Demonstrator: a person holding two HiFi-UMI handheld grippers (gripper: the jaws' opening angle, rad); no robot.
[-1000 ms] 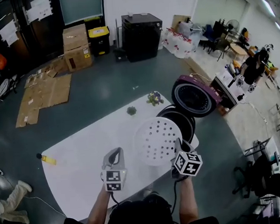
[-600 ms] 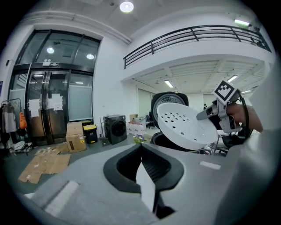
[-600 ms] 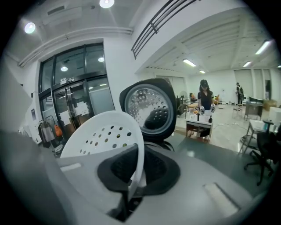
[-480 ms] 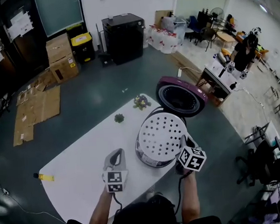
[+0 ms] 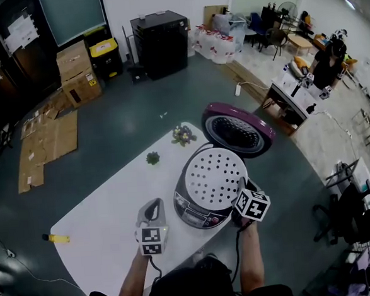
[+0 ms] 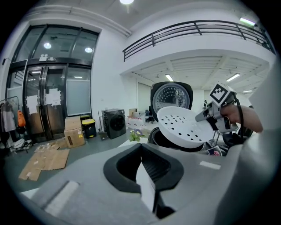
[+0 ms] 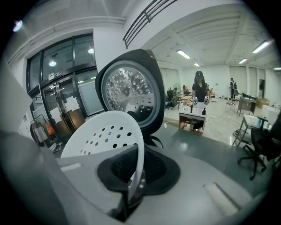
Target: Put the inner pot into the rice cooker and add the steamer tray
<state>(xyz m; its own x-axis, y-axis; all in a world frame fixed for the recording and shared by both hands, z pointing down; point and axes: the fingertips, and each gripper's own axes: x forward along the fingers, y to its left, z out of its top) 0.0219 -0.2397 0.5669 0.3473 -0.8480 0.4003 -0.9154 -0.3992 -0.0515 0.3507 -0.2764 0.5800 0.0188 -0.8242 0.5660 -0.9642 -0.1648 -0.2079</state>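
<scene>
White table [image 5: 96,239] in an open workshop carries the rice cooker [image 5: 193,213], lid [image 5: 237,131] swung up (any inner pot is hidden). Adding the steamer tray [image 5: 215,177] appears to be the step in hand: the right gripper [image 5: 240,192], jaws pinched on its rim, holds it tilted over the opening. Next it needs levelling and lowering. The left gripper [image 5: 152,208], jaws together and empty, hovers near the cooker.

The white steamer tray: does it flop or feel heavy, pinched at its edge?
Probably stiff: the steamer tray holds its dish shape though the right gripper pinches only its rim. Likely light: thin and perforated. It might swivel in that grip.
</scene>
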